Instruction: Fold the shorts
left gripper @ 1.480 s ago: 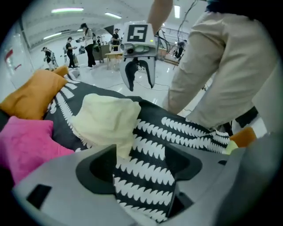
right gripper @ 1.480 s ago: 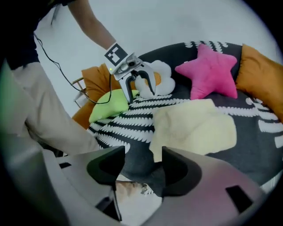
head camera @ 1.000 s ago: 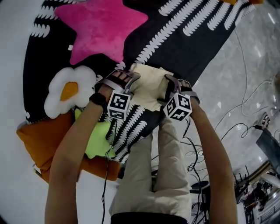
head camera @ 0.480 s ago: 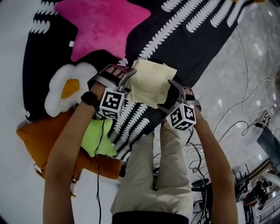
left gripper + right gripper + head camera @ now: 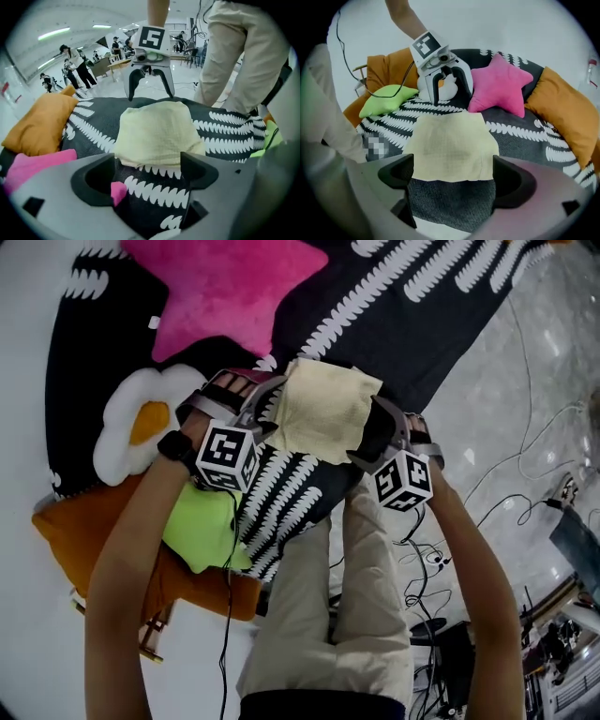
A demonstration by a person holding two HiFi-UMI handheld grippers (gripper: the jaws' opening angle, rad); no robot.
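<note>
Both wide: L gripper (image 5: 147, 160), R gripper (image 5: 453, 165), flanking shorts (image 5: 323, 409)

The head view looks steeply down on the black patterned cover (image 5: 375, 343) from close above. The camera on the left hand-held gripper (image 5: 451, 96) sits low, facing across the folded shorts (image 5: 157, 133) at the right hand-held gripper (image 5: 151, 96). The right camera looks back the opposite way. All three share the shorts. The pink patch at the left view's edge is probably the star cushion (image 5: 499, 86).
</note>
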